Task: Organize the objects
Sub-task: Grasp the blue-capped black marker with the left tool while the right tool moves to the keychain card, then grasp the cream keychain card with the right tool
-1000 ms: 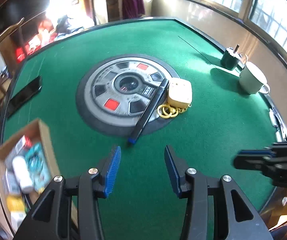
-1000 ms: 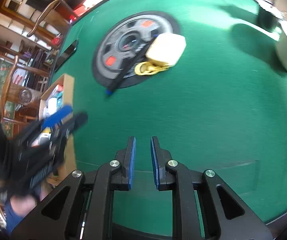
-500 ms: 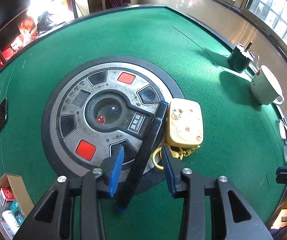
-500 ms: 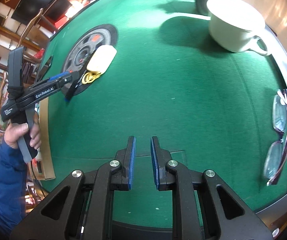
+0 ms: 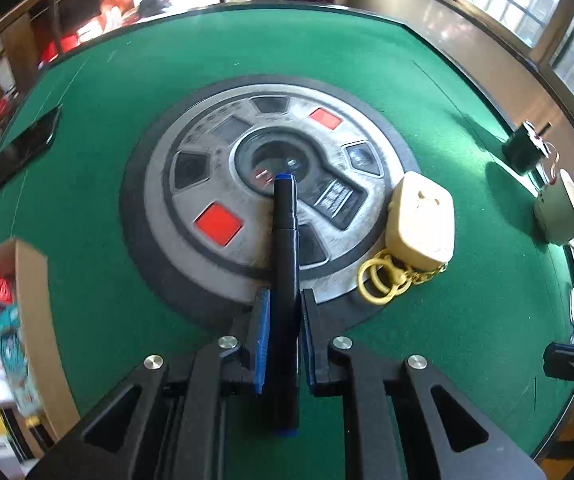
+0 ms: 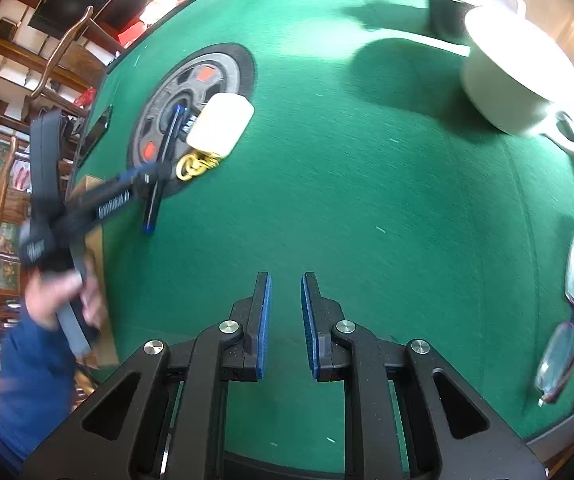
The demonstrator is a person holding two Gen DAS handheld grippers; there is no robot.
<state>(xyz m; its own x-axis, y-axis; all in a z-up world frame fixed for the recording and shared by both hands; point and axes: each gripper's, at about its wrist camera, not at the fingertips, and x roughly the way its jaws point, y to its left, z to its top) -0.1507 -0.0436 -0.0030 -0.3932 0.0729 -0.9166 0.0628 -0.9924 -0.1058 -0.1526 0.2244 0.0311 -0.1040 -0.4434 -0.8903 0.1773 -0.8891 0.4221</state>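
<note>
Jaws first: the left gripper [image 5: 281, 336] has its blue pads [image 5: 262, 340] clamped right against the sides of a long black marker pen with blue end caps [image 5: 285, 248], so it's got hold of it near the pen's lower half. That pen runs straight away from the camera, its far tip over the hub of the round grey control panel with red and dark buttons [image 5: 223, 184] set into the middle of the green felt worktop [image 5: 427, 80]. From the right wrist view you can see the same pen [image 6: 163, 152] slanting across the panel edge with the left gripper [image 6: 147, 184] on it, held by a hand [image 6: 59, 292] in a blue sleeve [image 6: 35, 376] (a bit motion-blurred).

Right gripper [image 6: 286, 320] has its jaws drawn in as far as they go, just a narrow slot of green felt showing between the pads, nothing in them. It hangs above bare felt, well apart from everything.

Just beside the pen sits a cream square plastic gadget [image 5: 421, 216] with a yellow keyring chain [image 5: 383, 280] at its near corner. Off to the right edge there's a white ceramic cup with a handle [image 5: 563, 212] and a dark green pot [image 5: 523, 152] behind it. A pair of glasses [image 6: 571, 312] lies by the rim. An open cardboard box full of small packets [image 5: 31, 304] sits at the left edge, and a black phone [image 5: 23, 148] lies flat further back on that side.
</note>
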